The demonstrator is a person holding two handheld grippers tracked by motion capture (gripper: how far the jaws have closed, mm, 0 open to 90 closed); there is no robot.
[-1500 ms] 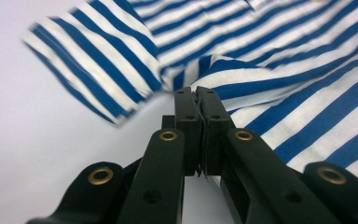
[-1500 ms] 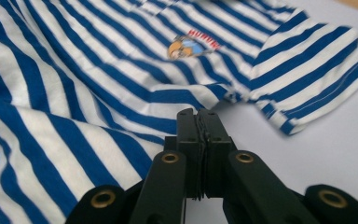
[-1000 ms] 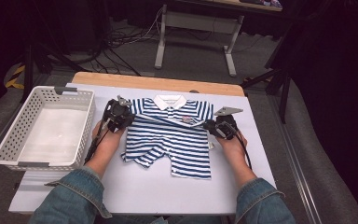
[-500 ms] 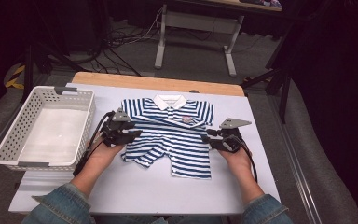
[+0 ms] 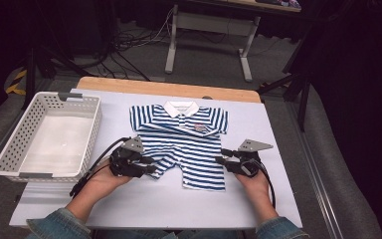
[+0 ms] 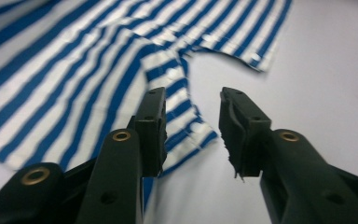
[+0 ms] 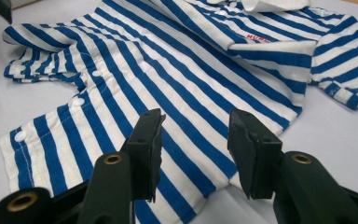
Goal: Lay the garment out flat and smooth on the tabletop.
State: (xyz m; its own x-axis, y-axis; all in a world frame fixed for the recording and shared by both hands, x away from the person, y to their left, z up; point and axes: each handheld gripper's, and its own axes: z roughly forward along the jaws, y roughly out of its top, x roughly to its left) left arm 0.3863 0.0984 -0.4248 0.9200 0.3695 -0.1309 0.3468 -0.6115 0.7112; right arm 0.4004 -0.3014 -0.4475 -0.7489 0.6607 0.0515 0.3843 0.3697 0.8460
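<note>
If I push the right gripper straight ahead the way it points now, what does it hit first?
Most likely the striped romper: the right gripper stands open at its lower leg edge, aimed across the fabric. How high it sits above the table is hard to judge.

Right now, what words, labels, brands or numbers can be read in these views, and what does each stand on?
"HU…": red letters on the chest of the blue-and-white striped baby romper; the rest is too blurred to read.
White slatted plastic basket: no lettering to be seen.

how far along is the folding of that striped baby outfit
Done: striped outfit lies spread flat on the table. In hand: left claw and right claw, both open, sit at its leg edges, gripping nothing. Left: every fold; the basket holds no garment.
</note>
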